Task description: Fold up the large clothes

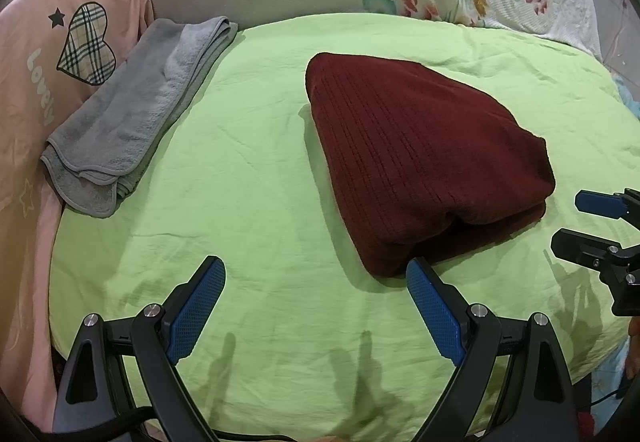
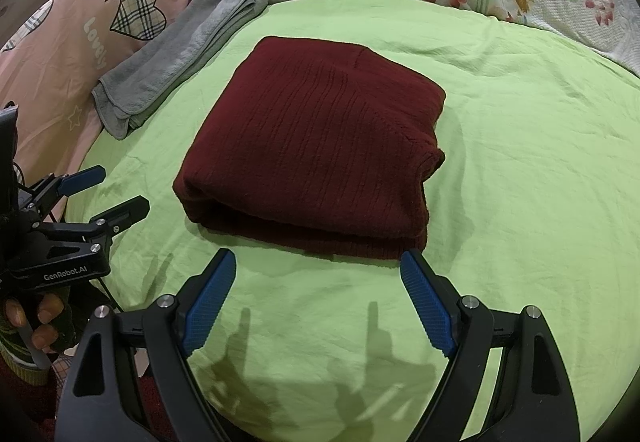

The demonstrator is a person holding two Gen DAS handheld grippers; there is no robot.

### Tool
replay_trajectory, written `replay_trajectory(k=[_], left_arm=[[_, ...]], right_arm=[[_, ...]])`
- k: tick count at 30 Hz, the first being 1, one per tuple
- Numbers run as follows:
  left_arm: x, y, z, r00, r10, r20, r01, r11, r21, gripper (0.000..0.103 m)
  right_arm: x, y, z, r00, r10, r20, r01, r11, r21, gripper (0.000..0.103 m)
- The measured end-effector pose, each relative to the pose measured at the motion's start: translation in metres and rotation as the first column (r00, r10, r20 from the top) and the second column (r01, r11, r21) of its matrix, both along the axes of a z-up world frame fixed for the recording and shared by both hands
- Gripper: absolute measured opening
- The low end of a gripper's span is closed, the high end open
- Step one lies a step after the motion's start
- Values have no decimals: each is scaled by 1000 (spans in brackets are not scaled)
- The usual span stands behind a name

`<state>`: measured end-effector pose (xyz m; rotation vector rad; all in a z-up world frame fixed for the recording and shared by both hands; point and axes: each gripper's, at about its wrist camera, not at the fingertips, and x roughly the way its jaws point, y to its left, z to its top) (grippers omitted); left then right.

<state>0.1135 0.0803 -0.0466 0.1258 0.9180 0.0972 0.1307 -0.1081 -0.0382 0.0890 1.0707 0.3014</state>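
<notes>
Here, both tongs, left [image 1: 316,278] and right [image 2: 316,270], wide apart and empty, just short of the folded maroon sweater's [image 2: 316,137] near edge.

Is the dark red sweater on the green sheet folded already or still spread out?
Folded. The dark red sweater lies as a compact block on the green sheet, with stacked layers showing along its near edge.

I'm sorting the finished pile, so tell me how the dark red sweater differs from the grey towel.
The dark red sweater is a ribbed knit; the grey towel is plush with a stitched hem. The sweater is folded into a broad, thick block mid-sheet; the towel is a long, narrow strip at the green sheet's edge, against the pink bedding. Both are folded and ungripped.
</notes>
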Motion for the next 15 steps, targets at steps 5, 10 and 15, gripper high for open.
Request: replay_trajectory(k=[5, 10, 15], left_arm=[[-1, -1, 1, 1000, -5, 2, 5, 1000, -1, 93], [-6, -2, 5, 1000, -15, 8, 16, 1000, -9, 93], [-11, -7, 11, 999, -32, 19, 33, 999, -12, 93]], right_arm=[[0, 1, 0, 1000, -2, 0, 2, 1000, 0, 84], [-3, 2, 5, 1000, 4, 8, -4, 1000, 4, 84], [-6, 3, 8, 1000, 8, 14, -8, 1000, 5, 84]])
